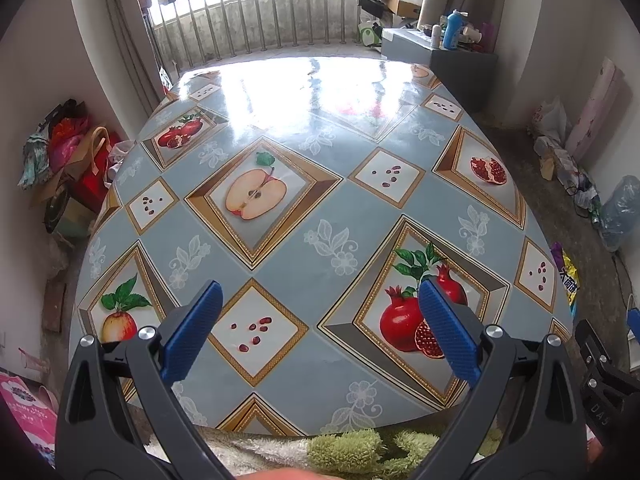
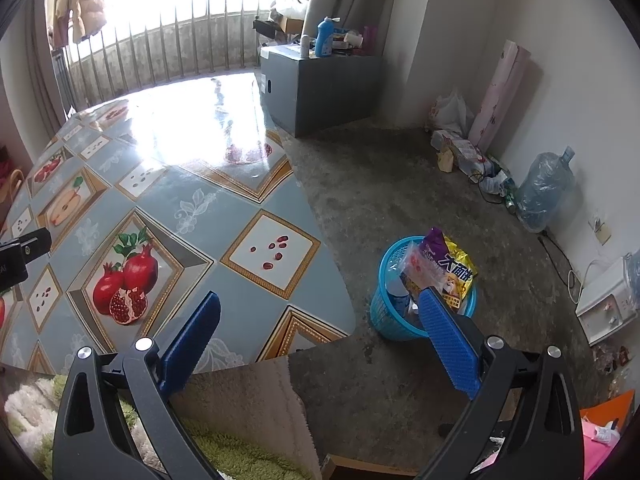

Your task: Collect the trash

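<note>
Item, nearest: the left gripper (image 1: 320,328), jaws spread wide with nothing between them, held low over the near edge of the table (image 1: 304,184). Beneath it, a green shaggy cloth (image 1: 352,452).

Item: the right gripper (image 2: 320,336), likewise spread and empty, held off the table's right-hand corner and angled toward the floor.

Item: the table, covered in a glossy fruit-print cloth (apples, pomegranates, seeds). No loose wrapper or scrap showed on it in either view, though glare washed out the far end.

Item, on the concrete floor just right of the table: a blue basket (image 2: 384,320), holding a purple-and-yellow snack bag (image 2: 452,264) and a clear packet (image 2: 420,268), both standing up past the rim.

Item, farther: a grey cabinet (image 2: 320,88) with a blue bottle (image 2: 324,38); bags and a water jug (image 2: 544,192) along the wall.

Assessment: collection appeared done or nearly so, the trash being in the basket. Whether the wall-side clutter counted as trash could not be told.
</note>
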A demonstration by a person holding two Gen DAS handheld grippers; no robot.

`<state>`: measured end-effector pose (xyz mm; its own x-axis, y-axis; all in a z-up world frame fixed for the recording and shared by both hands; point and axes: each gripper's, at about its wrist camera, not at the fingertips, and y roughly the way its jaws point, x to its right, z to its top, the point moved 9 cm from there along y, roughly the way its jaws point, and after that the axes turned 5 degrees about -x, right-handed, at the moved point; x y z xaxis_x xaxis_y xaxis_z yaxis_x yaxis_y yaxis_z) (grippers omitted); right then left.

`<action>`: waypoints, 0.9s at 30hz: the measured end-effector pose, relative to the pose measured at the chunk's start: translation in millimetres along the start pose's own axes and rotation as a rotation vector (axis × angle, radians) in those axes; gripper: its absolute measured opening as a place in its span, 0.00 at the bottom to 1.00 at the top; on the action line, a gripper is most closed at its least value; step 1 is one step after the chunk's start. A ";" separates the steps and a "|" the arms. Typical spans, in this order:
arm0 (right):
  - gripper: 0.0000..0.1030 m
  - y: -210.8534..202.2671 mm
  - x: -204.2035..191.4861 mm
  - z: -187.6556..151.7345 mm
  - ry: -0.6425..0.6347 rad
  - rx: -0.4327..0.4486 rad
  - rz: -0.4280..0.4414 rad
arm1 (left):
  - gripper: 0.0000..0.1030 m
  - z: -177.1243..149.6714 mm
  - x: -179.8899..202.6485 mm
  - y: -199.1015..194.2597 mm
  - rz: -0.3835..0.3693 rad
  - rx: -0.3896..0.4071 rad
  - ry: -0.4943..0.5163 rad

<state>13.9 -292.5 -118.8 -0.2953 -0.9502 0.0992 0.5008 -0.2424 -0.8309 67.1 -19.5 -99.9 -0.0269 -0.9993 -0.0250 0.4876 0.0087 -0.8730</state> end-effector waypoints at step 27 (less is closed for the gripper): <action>0.94 -1.0 1.5 1.4 0.011 0.007 0.001 | 0.91 -1.6 -3.1 5.1 -0.001 -0.020 -0.002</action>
<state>14.0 -294.0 -117.0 -0.3042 -0.9481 0.0924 0.5064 -0.2431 -0.8273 68.3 -16.3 -105.0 -0.0260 -0.9994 -0.0231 0.4699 0.0082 -0.8827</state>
